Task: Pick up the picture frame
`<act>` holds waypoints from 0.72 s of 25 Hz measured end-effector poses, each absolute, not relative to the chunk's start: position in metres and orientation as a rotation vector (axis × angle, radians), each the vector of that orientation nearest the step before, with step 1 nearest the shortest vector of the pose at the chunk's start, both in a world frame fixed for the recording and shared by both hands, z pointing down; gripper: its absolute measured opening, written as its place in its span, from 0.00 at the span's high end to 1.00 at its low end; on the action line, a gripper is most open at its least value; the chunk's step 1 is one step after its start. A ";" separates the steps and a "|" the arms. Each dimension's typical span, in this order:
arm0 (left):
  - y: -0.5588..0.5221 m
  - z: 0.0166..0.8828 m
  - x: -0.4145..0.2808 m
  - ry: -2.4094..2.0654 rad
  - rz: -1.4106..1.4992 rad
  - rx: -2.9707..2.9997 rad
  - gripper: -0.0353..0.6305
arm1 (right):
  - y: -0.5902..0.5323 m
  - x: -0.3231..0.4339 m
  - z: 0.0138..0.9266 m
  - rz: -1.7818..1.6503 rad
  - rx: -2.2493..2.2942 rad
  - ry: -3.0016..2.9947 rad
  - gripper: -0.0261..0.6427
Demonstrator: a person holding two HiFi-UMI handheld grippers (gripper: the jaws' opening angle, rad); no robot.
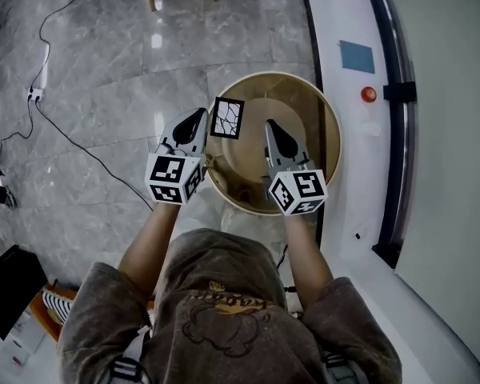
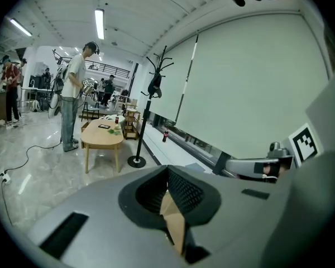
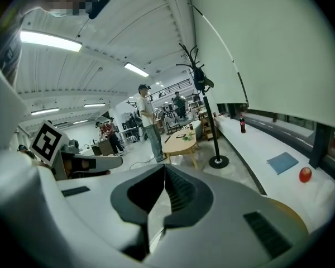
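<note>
In the head view a small black picture frame [image 1: 226, 118] with a white, crack-lined picture stands upright over the left rim of a round wooden table [image 1: 330, 110]. My left gripper [image 1: 202, 121] meets its left edge. In the left gripper view, the jaws of the left gripper [image 2: 170, 205] are shut on a thin tan edge that I take for the picture frame [image 2: 175, 221]. My right gripper [image 1: 270, 126] hovers over the table's middle, to the right of the frame. In the right gripper view, the right gripper [image 3: 161, 205] has its jaws together with nothing between them.
A white ledge [image 1: 344, 22] to the right of the table carries a blue pad [image 1: 357, 56] and a red ball [image 1: 369, 94]. A cable [image 1: 64, 130] runs across the grey floor. Farther off stand a coat stand [image 2: 148, 113], a low wooden table [image 2: 103, 135] and several people.
</note>
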State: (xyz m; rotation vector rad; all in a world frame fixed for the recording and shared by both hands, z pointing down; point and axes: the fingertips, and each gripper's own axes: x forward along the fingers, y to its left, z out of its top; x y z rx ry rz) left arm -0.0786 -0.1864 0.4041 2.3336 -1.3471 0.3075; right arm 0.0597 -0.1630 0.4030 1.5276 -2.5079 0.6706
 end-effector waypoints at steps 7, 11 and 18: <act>-0.204 0.463 -0.072 -1.334 0.355 2.323 0.92 | -0.178 0.062 0.452 0.700 1.516 -2.485 0.93; -0.211 0.500 -0.070 -1.330 0.387 2.315 0.92 | -0.188 0.059 0.480 0.693 1.474 -2.483 0.93; -0.227 0.553 -0.074 -1.326 0.396 2.294 0.92 | -0.208 0.055 0.523 0.707 1.473 -2.469 0.93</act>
